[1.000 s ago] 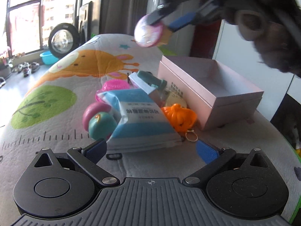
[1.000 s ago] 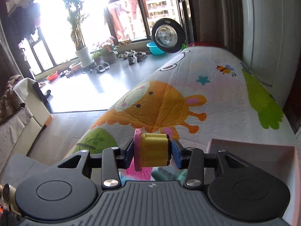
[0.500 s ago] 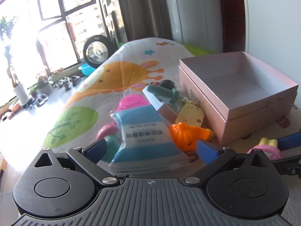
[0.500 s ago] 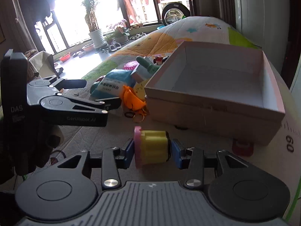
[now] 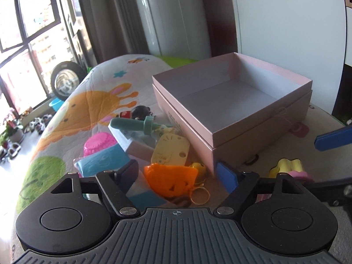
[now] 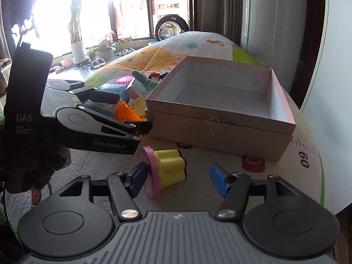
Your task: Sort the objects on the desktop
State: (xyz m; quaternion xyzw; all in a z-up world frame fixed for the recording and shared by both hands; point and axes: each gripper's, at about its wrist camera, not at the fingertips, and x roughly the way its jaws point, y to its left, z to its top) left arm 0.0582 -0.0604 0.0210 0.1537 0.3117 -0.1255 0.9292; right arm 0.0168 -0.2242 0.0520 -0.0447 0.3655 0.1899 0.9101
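An open pink box (image 6: pixel 220 118) sits empty on the patterned surface (image 6: pixel 286 176). The right tool (image 6: pixel 178 179) is opening around a yellow-and-pink toy (image 6: pixel 168 170); the left tool (image 5: pixel 178 175) closes around an orange toy (image 5: pixel 170 182).

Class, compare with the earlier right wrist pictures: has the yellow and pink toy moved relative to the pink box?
Yes. The yellow and pink toy has come down onto the mat, just in front of the pink box, with the right gripper's jaws opening around it.

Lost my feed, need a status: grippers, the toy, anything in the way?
Right gripper opening, yellow-pink toy lying on the mat between its jaws. Left gripper closing around orange toy, no contact yet. Pink box empty; nothing blocking.
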